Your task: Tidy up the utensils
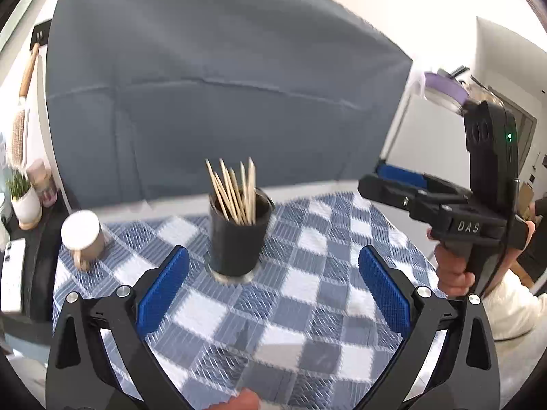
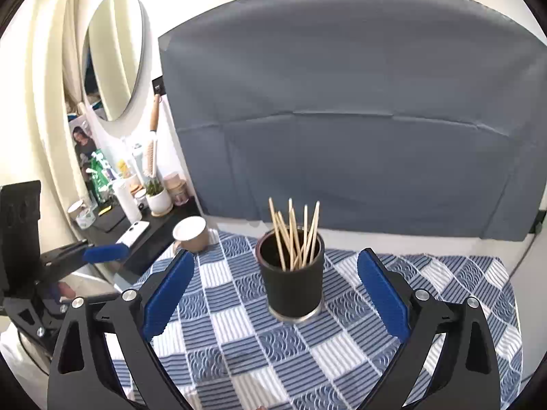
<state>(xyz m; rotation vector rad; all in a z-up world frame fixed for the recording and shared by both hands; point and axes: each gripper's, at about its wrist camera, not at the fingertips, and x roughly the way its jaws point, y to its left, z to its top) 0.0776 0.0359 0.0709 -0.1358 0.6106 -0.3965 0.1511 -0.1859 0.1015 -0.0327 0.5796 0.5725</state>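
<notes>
A black cup [image 1: 236, 239] [image 2: 290, 283] holding several wooden sticks [image 1: 236, 191] [image 2: 295, 232] stands upright on the blue-and-white checked tablecloth [image 1: 307, 290] [image 2: 342, 341]. My left gripper [image 1: 273, 283] is open and empty, a little in front of the cup and above the cloth. My right gripper [image 2: 275, 287] is open and empty, its jaws wide either side of the cup's near side without touching it. The right gripper also shows at the right of the left wrist view [image 1: 403, 184]. The left one shows at the left of the right wrist view [image 2: 102, 253].
A beige mug [image 1: 83, 235] [image 2: 191, 234] sits at the cloth's far left corner. A grey backdrop [image 2: 342, 119] hangs behind the table. A side shelf [image 2: 136, 239] at the left holds a phone, a small plant pot, bottles and a round mirror.
</notes>
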